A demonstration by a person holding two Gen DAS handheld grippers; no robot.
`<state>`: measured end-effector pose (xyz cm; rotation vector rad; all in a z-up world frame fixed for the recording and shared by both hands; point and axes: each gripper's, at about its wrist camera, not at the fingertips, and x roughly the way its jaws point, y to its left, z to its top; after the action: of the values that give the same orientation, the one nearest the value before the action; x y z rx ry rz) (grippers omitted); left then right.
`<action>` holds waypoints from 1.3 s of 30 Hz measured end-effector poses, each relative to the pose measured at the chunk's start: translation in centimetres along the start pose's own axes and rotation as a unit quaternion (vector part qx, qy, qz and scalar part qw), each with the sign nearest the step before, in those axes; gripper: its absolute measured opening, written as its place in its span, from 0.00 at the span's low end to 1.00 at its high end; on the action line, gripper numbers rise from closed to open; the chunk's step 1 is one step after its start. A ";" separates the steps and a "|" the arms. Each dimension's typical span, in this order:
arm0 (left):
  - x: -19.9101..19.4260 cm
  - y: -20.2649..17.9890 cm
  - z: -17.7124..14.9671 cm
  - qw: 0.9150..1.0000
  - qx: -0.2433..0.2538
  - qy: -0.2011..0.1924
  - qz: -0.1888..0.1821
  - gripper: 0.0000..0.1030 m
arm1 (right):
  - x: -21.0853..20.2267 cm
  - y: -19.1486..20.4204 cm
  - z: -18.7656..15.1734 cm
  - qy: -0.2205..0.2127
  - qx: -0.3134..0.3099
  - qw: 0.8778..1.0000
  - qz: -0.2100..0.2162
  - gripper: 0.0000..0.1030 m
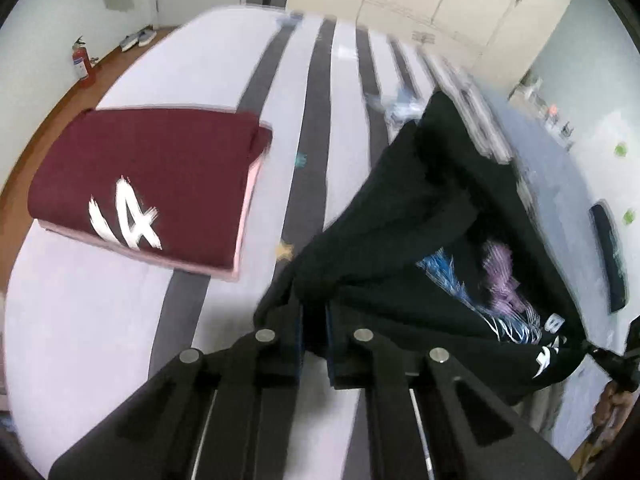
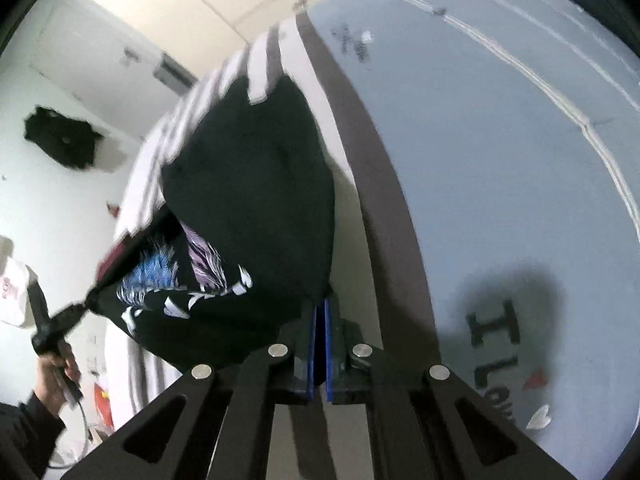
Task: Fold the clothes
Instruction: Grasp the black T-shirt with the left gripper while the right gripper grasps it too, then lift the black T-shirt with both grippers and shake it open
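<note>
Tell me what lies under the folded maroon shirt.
Under the folded maroon shirt with white "14", a pink fabric layer shows at its edges on the striped bedsheet. Its middle is covered.

left claw [image 1: 312, 312] tips: hidden in black shirt [image 1: 432, 208] | far bed edge [image 1: 460, 80]: blurred

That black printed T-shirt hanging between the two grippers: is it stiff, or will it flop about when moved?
Probably floppy: the black printed T-shirt sags and bunches between the left gripper and the right gripper, each pinching only an edge. It looks light, since such small pinches hold it above the striped bed sheet. If one lets go, it would likely collapse.
</note>
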<state>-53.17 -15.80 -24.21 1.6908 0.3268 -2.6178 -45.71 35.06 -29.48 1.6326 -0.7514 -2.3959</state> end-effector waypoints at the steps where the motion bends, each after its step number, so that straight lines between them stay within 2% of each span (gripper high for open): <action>1: 0.5 -0.2 -0.4 1.000 -0.013 0.012 0.000 0.07 | 1.1 0.3 -0.3 0.016 -0.002 1.000 -0.010 0.07; 2: 0.6 -0.1 -0.9 0.999 -0.031 0.016 -0.007 0.09 | 2.3 0.7 -0.6 0.033 -0.005 0.999 -0.021 0.08; 3: 0.4 0.0 -1.5 0.999 -0.048 0.014 -0.017 0.16 | 2.6 0.9 -0.6 0.032 -0.004 0.999 -0.024 0.09; 4: 0.0 0.1 -2.4 0.998 -0.060 0.004 -0.018 0.30 | 2.9 1.1 -0.7 0.031 -0.003 0.999 -0.027 0.09; 5: -0.7 0.0 -3.6 0.998 -0.065 -0.013 -0.010 0.38 | 3.1 1.3 -0.7 0.029 -0.002 0.999 -0.030 0.10; 6: -1.3 0.0 -4.8 0.997 -0.070 -0.024 -0.006 0.53 | 3.3 1.5 -0.8 0.027 -0.002 0.999 -0.032 0.13; 7: -1.7 0.0 -6.1 0.997 -0.074 -0.031 -0.005 0.63 | 3.2 1.3 -1.0 0.024 0.010 0.999 -0.030 0.18; 9: -2.1 0.0 -8.8 0.996 -0.080 -0.034 -0.007 0.68 | 2.9 0.8 -1.5 0.018 0.035 0.999 -0.025 0.27; 10: -1.5 -0.1 -10.4 0.996 -0.082 -0.015 -0.008 0.68 | 2.9 0.6 -1.9 0.019 0.035 0.999 -0.028 0.32; 12: -0.4 -0.3 -12.8 0.995 -0.093 0.015 -0.014 0.68 | 2.9 0.4 -2.3 0.014 0.031 0.999 -0.031 0.37; 15: 1.0 -1.1 -15.4 0.992 -0.120 0.032 -0.038 0.68 | 3.4 0.5 -1.1 0.001 0.018 0.999 -0.029 0.41; 18: 2.2 -3.0 -16.5 0.993 -0.109 0.029 -0.034 0.68 | 4.3 0.9 1.3 -0.012 -0.001 0.999 -0.032 0.43; 22: 3.3 -6.3 -16.9 0.996 -0.085 0.016 -0.006 0.68 | 7.4 2.5 5.3 0.000 -0.033 0.998 -0.053 0.44; 23: 3.5 -7.0 -16.8 0.996 -0.084 0.012 -0.008 0.68 | 8.3 2.7 6.1 0.003 -0.037 0.997 -0.067 0.44; 26: 3.7 -8.6 -16.5 0.996 -0.086 -0.003 -0.031 0.68 | 10.1 3.0 8.2 0.015 -0.033 0.997 -0.062 0.44; 32: 4.2 -8.9 -15.4 0.991 -0.107 -0.023 -0.076 0.68 | 11.2 2.2 8.7 0.030 -0.037 0.997 -0.059 0.46; 33: 4.2 -8.9 -15.0 0.990 -0.108 -0.028 -0.084 0.68 | 11.4 2.1 8.7 0.032 -0.038 0.997 -0.058 0.43; 35: 4.7 -8.8 -13.6 0.988 -0.108 -0.038 -0.101 0.66 | 11.8 1.8 8.9 0.037 -0.039 0.997 -0.057 0.27; 36: 5.1 -9.0 -12.9 0.987 -0.108 -0.040 -0.110 0.56 | 11.9 1.7 8.9 0.040 -0.040 0.997 -0.057 0.08; 37: 5.3 -9.1 -12.4 0.987 -0.106 -0.040 -0.115 0.41 | 12.1 1.5 9.0 0.042 -0.041 0.997 -0.056 0.02; 38: 5.6 -9.3 -11.8 0.987 -0.102 -0.039 -0.118 0.36 | 12.3 1.4 9.1 0.045 -0.041 0.997 -0.056 0.02; 39: 5.9 -9.6 -11.0 0.987 -0.098 -0.038 -0.118 0.25 | 12.5 1.3 9.2 0.047 -0.042 0.996 -0.055 0.02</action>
<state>-46.85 -3.77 -32.27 1.5704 0.8008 -2.6904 -59.16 32.03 -36.65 1.7822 -0.5514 -2.3676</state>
